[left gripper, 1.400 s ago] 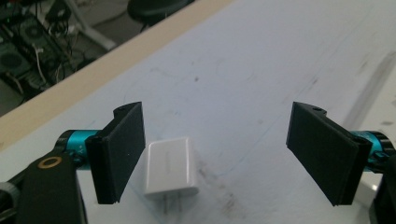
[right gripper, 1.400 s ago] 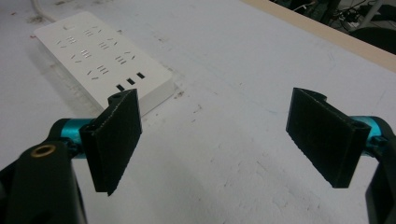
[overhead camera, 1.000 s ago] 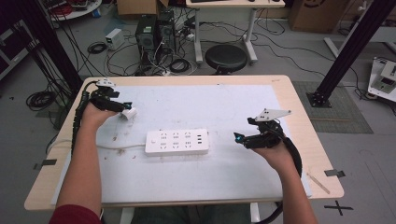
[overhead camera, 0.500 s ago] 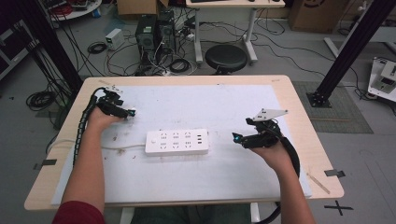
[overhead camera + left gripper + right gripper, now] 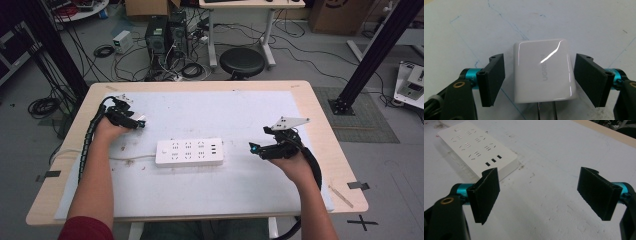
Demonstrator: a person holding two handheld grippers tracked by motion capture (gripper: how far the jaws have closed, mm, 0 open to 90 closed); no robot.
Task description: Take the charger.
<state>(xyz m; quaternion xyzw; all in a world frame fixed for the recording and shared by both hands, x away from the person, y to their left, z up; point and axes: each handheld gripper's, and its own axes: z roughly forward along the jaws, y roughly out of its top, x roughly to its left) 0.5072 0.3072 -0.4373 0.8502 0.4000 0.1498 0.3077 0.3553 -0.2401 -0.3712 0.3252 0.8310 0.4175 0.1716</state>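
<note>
Left gripper view shows the white charger [image 5: 544, 71] lying flat on the white worktop [image 5: 579, 22], its two metal prongs pointing toward the camera, and it sits between the two black pads of the left claw [image 5: 540, 82]. The jaws have just been closing, but a thin gap remains on each side, so the pads do not press the charger yet. In the high view the left claw [image 5: 140, 123] is at the far left of the worktop, to the left of the white power strip [image 5: 189, 152], which lies in the middle. To do this step well, I think the hand should stay low and centred, so both pads meet the flat sides together; if one touches first, the smooth body may slide or turn. The prongs should remain free for plugging in later. The right claw [image 5: 541, 195] rests with its jaws wide apart and nothing between them, just right of the strip.
</note>
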